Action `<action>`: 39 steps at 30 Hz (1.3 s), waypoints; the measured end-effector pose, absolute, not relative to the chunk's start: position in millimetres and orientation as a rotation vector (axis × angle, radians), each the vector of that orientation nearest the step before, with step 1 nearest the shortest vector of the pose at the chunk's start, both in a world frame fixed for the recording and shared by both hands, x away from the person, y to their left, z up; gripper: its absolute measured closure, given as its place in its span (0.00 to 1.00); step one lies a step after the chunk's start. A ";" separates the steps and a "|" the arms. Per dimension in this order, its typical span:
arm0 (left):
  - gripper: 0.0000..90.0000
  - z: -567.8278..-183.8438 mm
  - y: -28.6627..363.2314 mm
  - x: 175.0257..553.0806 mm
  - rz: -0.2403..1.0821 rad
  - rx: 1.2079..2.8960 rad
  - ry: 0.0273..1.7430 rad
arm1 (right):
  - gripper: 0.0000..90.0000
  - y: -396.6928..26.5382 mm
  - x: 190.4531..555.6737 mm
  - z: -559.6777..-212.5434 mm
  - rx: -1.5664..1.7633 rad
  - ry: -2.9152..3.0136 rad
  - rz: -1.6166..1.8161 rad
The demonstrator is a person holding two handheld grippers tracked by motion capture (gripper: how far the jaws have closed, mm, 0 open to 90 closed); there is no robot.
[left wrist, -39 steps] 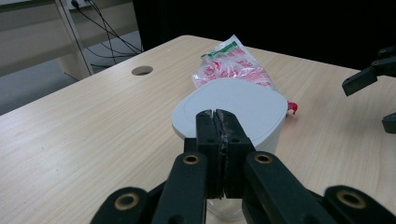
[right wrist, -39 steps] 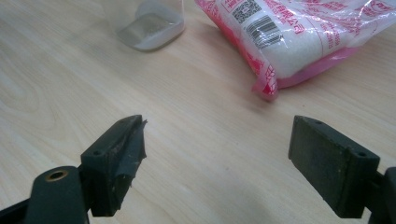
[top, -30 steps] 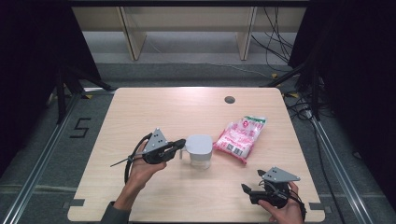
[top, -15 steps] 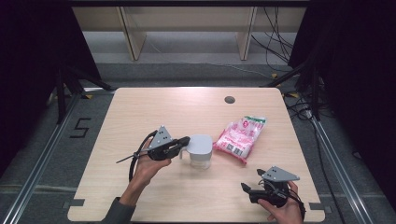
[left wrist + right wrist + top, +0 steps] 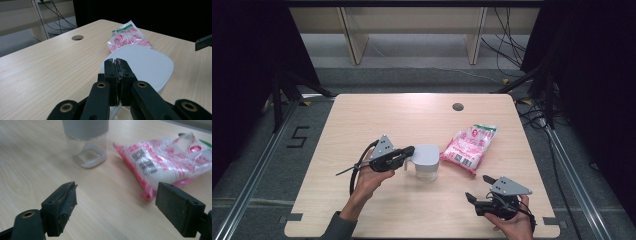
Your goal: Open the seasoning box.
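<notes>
The high view looks forward and down from above the table's [image 5: 362,120] near edge, well off. The left gripper view sits close over the jug's lid [image 5: 147,63], facing the bag [image 5: 126,37] at 12 o'clock. The right gripper view looks low across the tabletop: jug [image 5: 86,145] at 11 o'clock, bag [image 5: 165,162] at 1. All three share jug [image 5: 427,161] and bag [image 5: 469,147].

Light wood-grain table [image 5: 377,115], rounded corners, one round cable hole [image 5: 457,106] near the far edge. Two items sit on it: a clear container [image 5: 427,162] with a grey-white lid around the middle, and a pink-and-white printed plastic bag [image 5: 469,147] lying flat just beside it, toward the right side.
</notes>
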State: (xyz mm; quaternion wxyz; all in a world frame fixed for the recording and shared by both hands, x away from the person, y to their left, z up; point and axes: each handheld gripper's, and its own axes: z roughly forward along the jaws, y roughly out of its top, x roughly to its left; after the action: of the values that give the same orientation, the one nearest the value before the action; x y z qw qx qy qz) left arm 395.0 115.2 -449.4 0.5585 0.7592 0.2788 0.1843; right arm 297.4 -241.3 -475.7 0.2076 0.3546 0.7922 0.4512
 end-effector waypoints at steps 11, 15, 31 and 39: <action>0.97 -449.3 116.8 393.7 0.435 1.792 0.667 | 0.50 -221.1 313.2 -470.9 0.908 2.215 1.295; 0.96 -449.3 117.6 394.0 0.447 1.795 0.664 | 0.62 -215.9 322.1 -469.0 0.911 2.232 1.314; 0.97 -452.4 122.0 397.4 0.450 1.783 0.665 | 0.95 -188.0 349.8 -458.8 0.821 2.231 1.393; 0.97 -452.3 122.2 396.1 0.446 1.783 0.682 | 1.00 -173.7 359.7 -450.9 0.787 2.238 1.395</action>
State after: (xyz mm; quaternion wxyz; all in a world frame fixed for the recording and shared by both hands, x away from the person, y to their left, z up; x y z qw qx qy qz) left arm 396.1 122.2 -452.3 0.5569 0.7554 0.2890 0.1891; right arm 359.7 -173.7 -450.9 0.1934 0.2806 0.7979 0.4972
